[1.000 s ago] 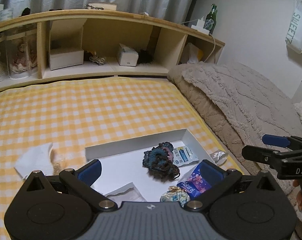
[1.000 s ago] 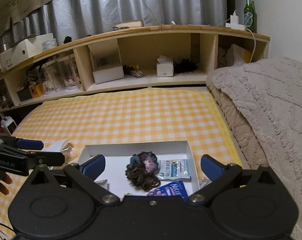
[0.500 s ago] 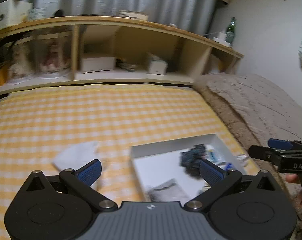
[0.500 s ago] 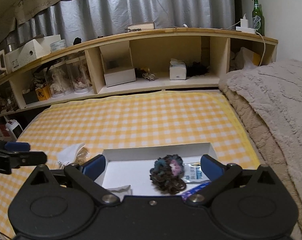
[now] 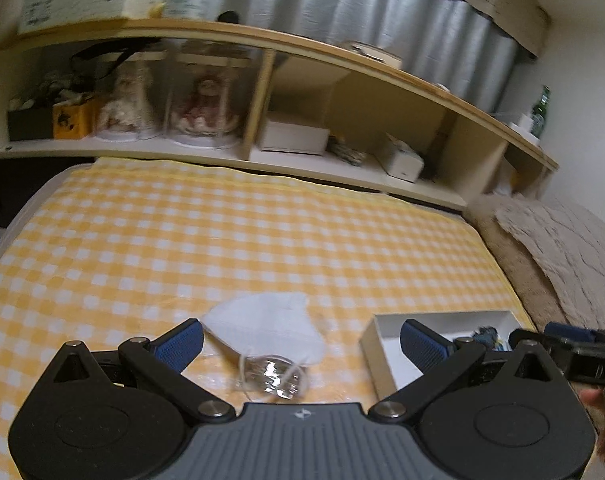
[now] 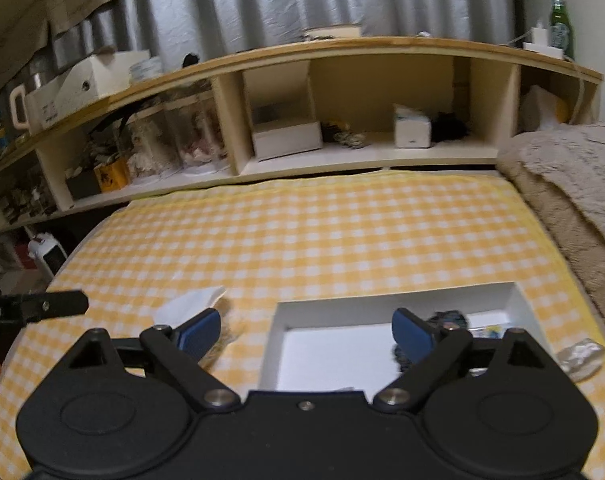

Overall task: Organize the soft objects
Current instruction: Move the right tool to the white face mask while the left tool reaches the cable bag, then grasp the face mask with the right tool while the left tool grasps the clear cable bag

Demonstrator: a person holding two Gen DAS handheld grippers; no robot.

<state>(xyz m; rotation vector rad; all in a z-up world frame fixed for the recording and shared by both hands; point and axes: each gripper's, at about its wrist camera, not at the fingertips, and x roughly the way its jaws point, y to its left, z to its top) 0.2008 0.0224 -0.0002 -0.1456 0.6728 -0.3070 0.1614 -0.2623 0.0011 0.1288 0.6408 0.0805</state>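
Observation:
A white face mask [image 5: 268,326] lies on the yellow checked cloth, with a crinkled clear wrapper [image 5: 272,374] just in front of it. My left gripper [image 5: 300,346] is open and empty, with the mask and wrapper between its fingers. A shallow white box [image 6: 398,304] lies to the right of them; it shows in the left wrist view too [image 5: 372,346]. In it lies a dark knitted scrunchie [image 6: 448,320] and a small packet [image 6: 488,332]. My right gripper [image 6: 306,334] is open and empty over the box's left edge. The mask also shows in the right wrist view [image 6: 190,304].
A crumpled clear wrapper [image 6: 580,354] lies right of the box. A beige blanket [image 6: 574,184] rises along the right side. A wooden shelf unit [image 6: 342,148] with boxes and jars stands at the back. The cloth's left edge [image 6: 82,248] drops off to the floor.
My left gripper has swung left, from over the box to the mask and wrapper. My right gripper has drifted left too, so the box now sits further right in its view.

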